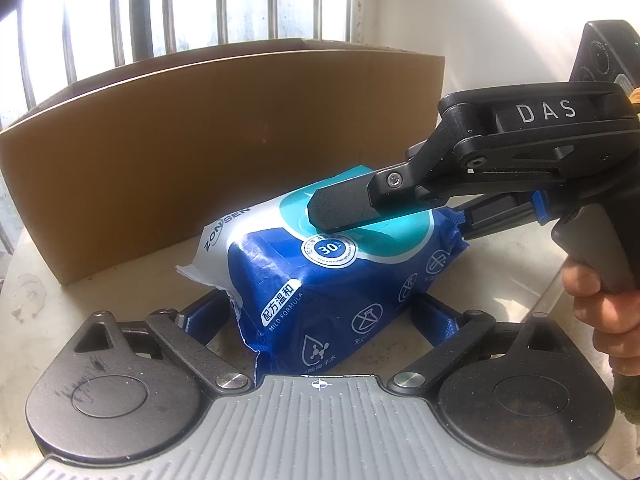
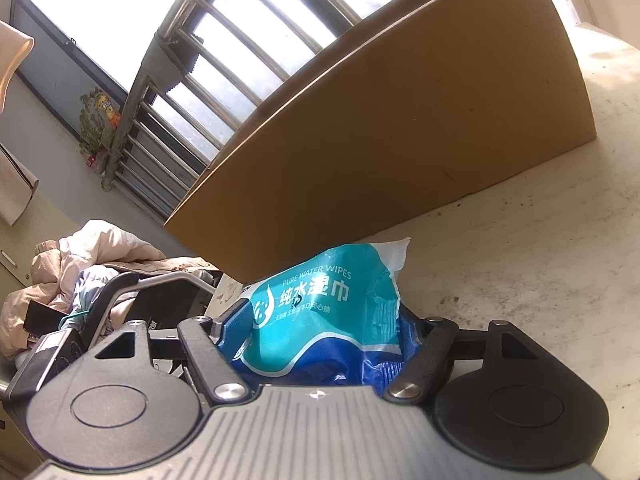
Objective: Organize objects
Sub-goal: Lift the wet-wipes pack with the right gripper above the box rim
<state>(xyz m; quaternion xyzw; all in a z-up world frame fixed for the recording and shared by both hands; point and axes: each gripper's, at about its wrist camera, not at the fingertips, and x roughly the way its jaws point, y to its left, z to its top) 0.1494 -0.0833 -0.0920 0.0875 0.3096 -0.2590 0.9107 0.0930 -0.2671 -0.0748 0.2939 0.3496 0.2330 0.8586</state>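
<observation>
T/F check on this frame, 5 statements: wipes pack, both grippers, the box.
1. Both grippers hold the wipes pack. True: the left gripper and the right gripper each close on it.
2. The pack is inside the cardboard box. False: it is in front of the box, outside it.
3. The pack is red. False: it is blue, teal and white.
4. The box stands on the table. True.
5. The box is sealed shut. False: its top flaps stand open.
</observation>
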